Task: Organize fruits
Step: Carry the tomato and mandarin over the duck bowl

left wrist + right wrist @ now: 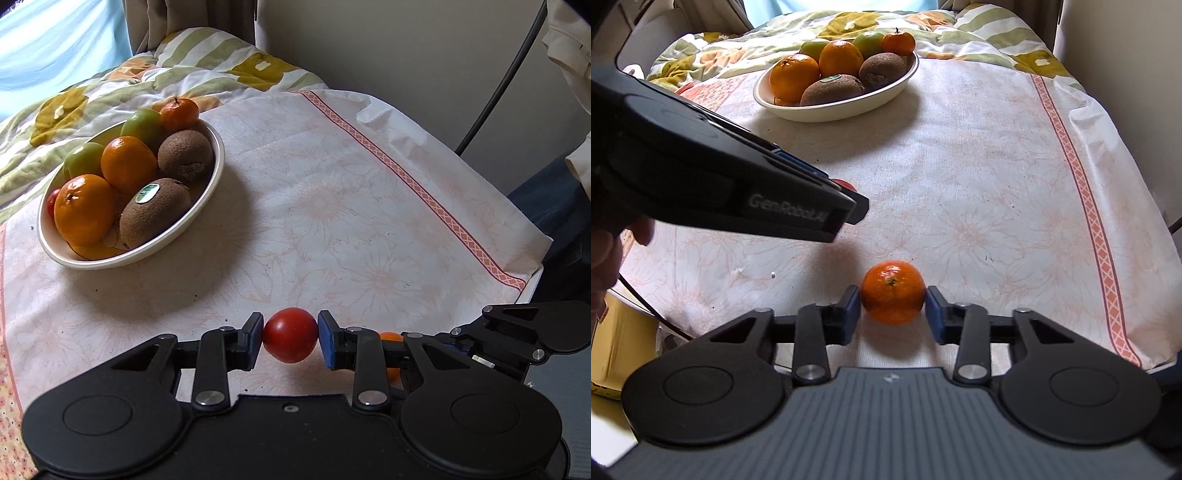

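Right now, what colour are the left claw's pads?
Blue pads on black arms, gripping the red tomato; clearest in the left wrist view.

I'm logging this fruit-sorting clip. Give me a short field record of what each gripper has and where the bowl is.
left gripper: jaws shut on small red tomato
right gripper: jaws shut on small orange mandarin
round white bowl: far side of tablecloth, heaped with oranges, kiwis, green fruit
pale floral tablecloth: covers table

The cloth-covered table carries a fruit bowl (heaped) — and a mandarin.
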The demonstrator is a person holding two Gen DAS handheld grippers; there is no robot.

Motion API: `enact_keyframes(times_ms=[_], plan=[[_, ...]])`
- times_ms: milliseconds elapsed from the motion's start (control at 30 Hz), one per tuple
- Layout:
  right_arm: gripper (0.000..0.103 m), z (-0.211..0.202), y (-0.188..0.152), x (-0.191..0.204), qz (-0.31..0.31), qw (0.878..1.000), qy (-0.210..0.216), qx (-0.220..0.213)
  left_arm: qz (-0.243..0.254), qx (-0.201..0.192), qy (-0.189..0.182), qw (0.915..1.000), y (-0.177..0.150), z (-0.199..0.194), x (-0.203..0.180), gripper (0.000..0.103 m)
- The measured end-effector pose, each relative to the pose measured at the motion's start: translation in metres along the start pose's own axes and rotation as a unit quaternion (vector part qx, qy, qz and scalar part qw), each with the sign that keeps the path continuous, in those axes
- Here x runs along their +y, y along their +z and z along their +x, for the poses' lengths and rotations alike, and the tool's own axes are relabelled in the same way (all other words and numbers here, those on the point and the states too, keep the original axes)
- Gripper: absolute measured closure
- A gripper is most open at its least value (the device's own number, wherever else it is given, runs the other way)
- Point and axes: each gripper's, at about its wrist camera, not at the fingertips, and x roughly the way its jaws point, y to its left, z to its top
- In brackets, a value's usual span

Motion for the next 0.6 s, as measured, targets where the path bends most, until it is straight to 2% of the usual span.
enact_keyframes(times_ms=[300, 600], plan=[[0.051, -0.018, 0.011, 0.007, -0.001, 1.0, -0.007, -0.017, -0.028, -0.024, 0.001, 0.9993, -0.004, -0.025, 0.015, 0.068], [0.051, -0.054, 0.03, 0.011, 0.001, 0.999, -0.016, -0.045, -0.051, -0.07, -0.003, 0.9962, -0.002, -0.069, 0.022, 0.068]])
